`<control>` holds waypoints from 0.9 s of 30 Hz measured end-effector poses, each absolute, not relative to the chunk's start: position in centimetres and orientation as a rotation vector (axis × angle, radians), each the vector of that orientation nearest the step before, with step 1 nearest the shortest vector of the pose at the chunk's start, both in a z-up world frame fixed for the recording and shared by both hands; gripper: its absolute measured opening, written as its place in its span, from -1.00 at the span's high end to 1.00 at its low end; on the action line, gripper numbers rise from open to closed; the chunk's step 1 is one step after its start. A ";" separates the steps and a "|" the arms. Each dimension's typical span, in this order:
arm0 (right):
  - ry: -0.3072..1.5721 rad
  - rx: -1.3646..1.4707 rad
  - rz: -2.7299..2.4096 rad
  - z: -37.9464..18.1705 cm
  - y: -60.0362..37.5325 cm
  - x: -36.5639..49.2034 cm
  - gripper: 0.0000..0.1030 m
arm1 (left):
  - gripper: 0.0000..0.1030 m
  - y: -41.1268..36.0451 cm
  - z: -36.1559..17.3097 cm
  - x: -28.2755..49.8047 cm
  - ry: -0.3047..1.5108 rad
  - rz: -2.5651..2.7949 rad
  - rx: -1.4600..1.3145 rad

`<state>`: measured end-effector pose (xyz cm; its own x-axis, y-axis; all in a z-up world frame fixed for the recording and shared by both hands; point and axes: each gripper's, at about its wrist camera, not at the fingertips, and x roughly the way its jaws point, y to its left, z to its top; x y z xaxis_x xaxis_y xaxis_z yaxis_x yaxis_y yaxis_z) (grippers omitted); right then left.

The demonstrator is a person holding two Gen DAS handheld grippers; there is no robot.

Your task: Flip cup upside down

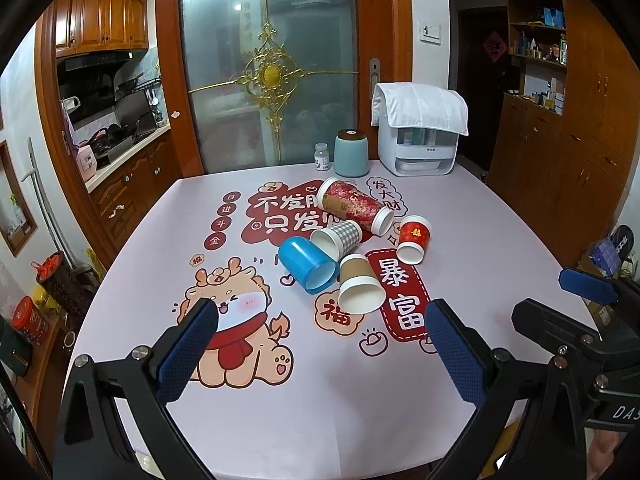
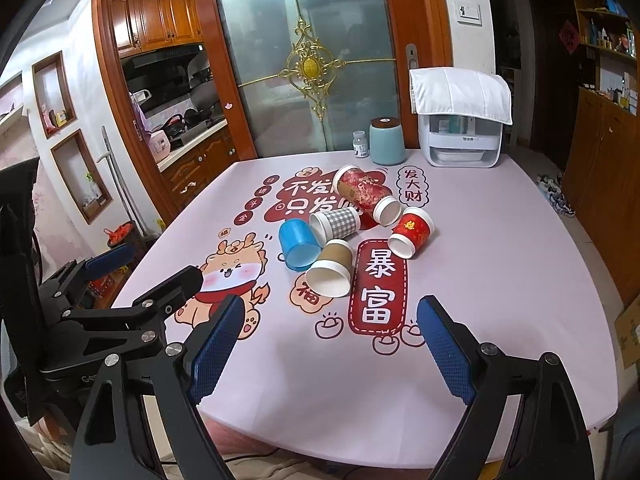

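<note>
Both hand-held grippers, left (image 1: 320,344) and right (image 2: 328,340), spread wide, holding nothing, near edge of bench (image 2: 520,280). Nearest target: brown paper cup (image 2: 331,270), on its side mid-bench, touching blue plastic cup (image 2: 298,246). We judge it light, thin-walled, crushable: pinch mid-wall gently.

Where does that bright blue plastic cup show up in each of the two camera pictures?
Left wrist view: blue cup lies on its side, just left of centre.
Right wrist view: blue cup is left of centre, slightly higher.
Shared landmark: the brown paper cup touching its right.
</note>
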<state>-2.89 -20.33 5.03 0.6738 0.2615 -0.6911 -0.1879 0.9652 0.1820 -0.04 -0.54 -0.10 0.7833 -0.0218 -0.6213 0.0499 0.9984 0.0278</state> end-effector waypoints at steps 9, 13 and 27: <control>0.793 0.096 0.256 4.8 -20.4 -2.6 -0.73 | -0.99 -0.5 -0.2 0.1 0.676 -0.035 0.042; 0.794 0.095 0.255 4.6 -20.5 -2.5 -0.73 | -0.98 -0.4 -0.4 0.2 0.682 -0.036 0.036; 0.796 0.090 0.254 4.6 -20.7 -2.2 -0.73 | -0.98 -0.4 -0.7 0.1 0.690 -0.039 0.039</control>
<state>-2.20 -20.71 4.60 0.6713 0.2586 -0.6946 -0.1909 0.9659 0.1751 0.10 -0.39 -0.74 0.7704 -0.0231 -0.6371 0.0486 0.9986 0.0226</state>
